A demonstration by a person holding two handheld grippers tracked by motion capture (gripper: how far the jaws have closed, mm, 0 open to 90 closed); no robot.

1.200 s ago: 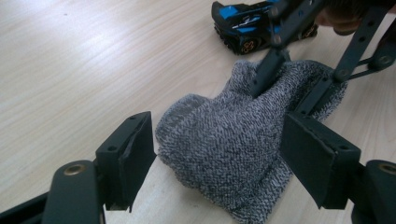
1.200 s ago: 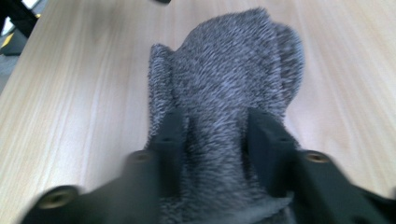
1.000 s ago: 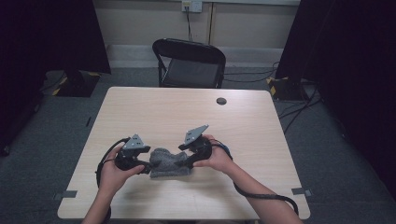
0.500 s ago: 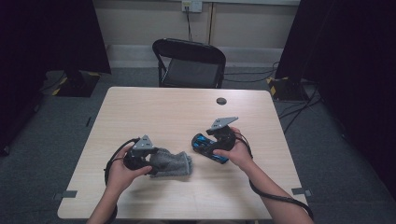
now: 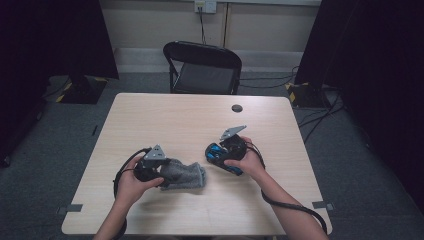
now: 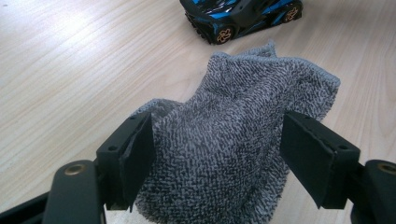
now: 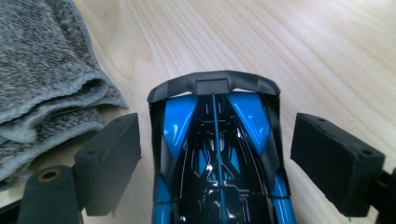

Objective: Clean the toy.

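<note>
now left gripper [image 6: 219, 154] clamped on grey cloth [image 6: 243, 140]; right gripper [image 7: 215, 154] apart, just opened, astride blue toy car [image 7: 219, 158], not pressing.

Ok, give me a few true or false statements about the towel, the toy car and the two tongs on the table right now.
1. The grey towel sits between the left tongs' jaws. True.
2. The toy car is red and white. False: it is blue and black.
3. The right tongs straddle the car with a gap at each side. True.
4. The car lies on top of the towel. False: it stands on the bare wooden table, beside the towel.
5. A folding chair stands behind the table's far edge. True.
6. The towel lies spread out flat. False: it is bunched and folded.
</note>
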